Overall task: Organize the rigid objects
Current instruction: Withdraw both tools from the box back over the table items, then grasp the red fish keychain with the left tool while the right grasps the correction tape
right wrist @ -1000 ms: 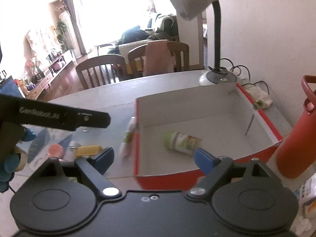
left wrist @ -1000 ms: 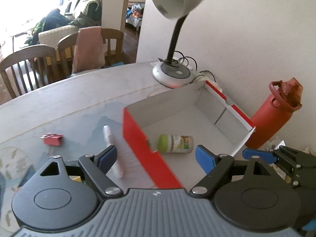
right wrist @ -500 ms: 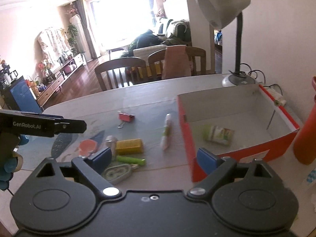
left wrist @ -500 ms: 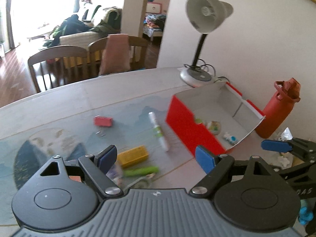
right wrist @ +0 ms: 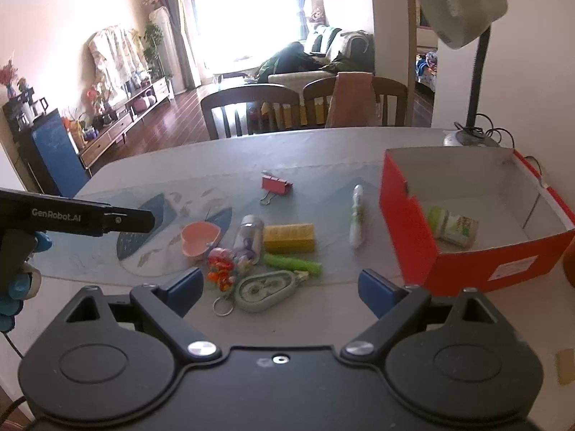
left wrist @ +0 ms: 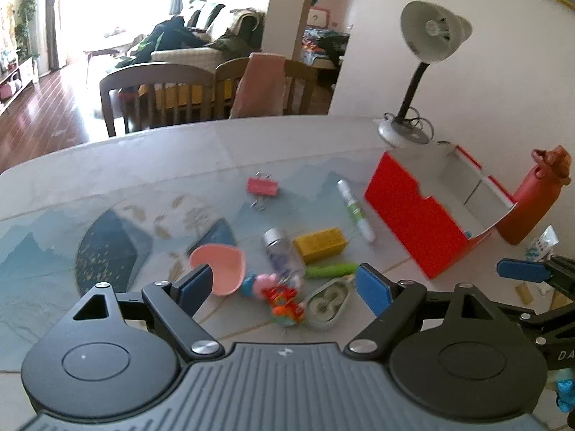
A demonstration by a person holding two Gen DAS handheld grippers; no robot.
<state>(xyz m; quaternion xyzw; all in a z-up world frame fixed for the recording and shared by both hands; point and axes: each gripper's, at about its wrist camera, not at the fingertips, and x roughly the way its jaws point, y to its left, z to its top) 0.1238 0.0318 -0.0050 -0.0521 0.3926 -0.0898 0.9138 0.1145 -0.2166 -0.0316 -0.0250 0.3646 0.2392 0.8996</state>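
Right now both grippers hover with jaws spread wide and empty: the left gripper (left wrist: 284, 287) and the right gripper (right wrist: 280, 287) above the clutter left of the red box (right wrist: 467, 265). Inside the box lies a small green-capped bottle (right wrist: 452, 228). Just left of the box rests a white tube (right wrist: 357, 217), then a yellow block (right wrist: 289, 239), a pink heart dish (right wrist: 199, 239) and, farther back, a red binder clip (right wrist: 276, 185).
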